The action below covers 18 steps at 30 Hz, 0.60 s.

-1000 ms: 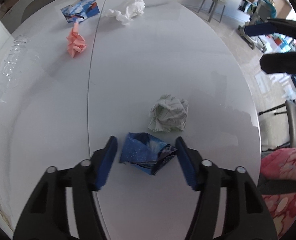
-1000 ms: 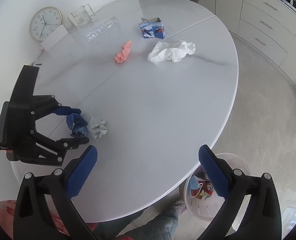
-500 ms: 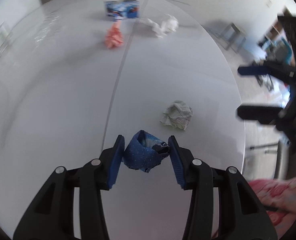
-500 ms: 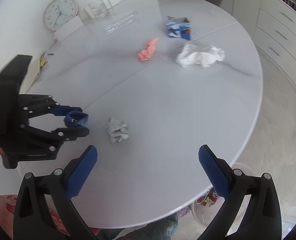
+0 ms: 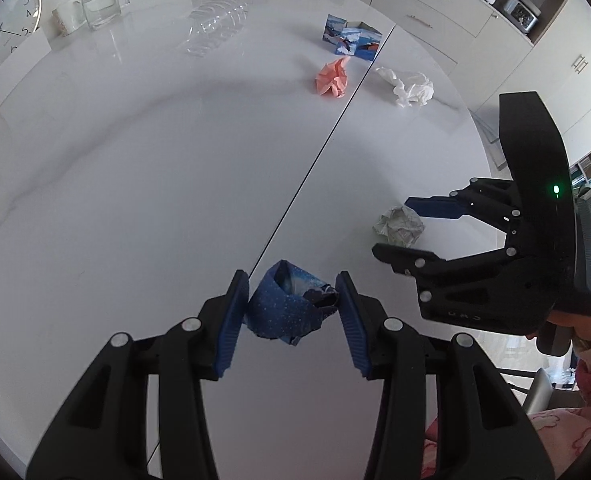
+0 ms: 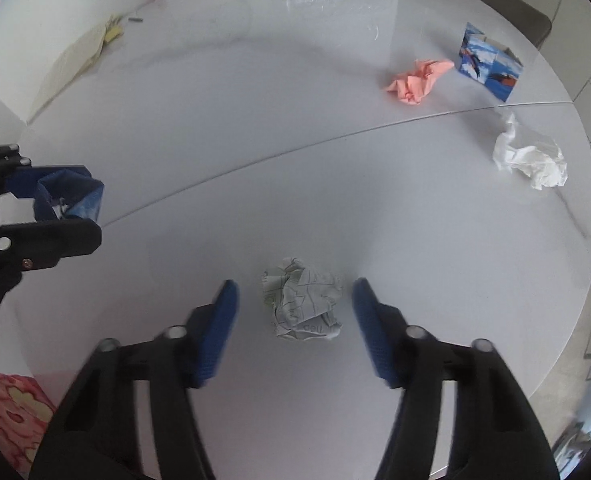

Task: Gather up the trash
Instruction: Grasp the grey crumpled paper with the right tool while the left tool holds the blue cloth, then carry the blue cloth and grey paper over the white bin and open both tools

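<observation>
Your left gripper (image 5: 292, 312) is clenched on the blue wrapper (image 5: 289, 308), held above the worktop (image 5: 155, 160). Your right gripper (image 6: 295, 312) is released, its fingers straddling the crumpled printed paper (image 6: 301, 306); lower until both pads flank its middle, then squeeze evenly.

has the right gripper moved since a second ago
Yes. The right gripper has come in over the table and now straddles the grey paper ball, jaws open; a second ago it hung at the table's edge, above the bin.
</observation>
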### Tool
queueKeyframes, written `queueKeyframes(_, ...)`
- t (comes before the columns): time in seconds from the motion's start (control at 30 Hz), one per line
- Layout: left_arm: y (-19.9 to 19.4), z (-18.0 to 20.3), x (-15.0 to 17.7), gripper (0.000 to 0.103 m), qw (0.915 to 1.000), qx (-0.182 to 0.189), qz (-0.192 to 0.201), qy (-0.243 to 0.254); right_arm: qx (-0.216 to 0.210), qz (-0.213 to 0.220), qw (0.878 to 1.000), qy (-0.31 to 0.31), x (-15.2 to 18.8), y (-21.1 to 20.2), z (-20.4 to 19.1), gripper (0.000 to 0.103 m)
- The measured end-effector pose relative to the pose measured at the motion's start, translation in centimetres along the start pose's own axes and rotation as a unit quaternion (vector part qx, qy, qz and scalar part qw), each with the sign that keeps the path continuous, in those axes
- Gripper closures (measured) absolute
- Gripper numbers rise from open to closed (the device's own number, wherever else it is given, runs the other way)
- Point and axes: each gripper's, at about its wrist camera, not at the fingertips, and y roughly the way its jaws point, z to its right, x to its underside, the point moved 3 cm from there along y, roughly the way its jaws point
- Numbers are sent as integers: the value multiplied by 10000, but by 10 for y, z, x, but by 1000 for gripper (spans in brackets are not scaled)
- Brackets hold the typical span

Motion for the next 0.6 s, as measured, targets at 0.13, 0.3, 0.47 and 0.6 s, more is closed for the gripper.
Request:
queueKeyframes(0.13, 0, 13, -3, 59, 10000, 44, -6, 85, -23, 77, 9999, 72, 4, -13, 7, 71)
queueKeyframes(0.3, -1, 49, -10, 59, 9986, 150, 5, 498, 63, 326, 9981, 512, 29, -49, 40, 71)
queueKeyframes(0.47, 3, 105, -19, 59, 9948, 376, 22, 947, 334, 475, 9916, 1159, 83, -90, 95, 71)
queueKeyframes(0.6, 7, 158, -20, 59, 9885, 579, 27, 1397, 587, 506, 9818, 1734, 137, -113, 136, 71)
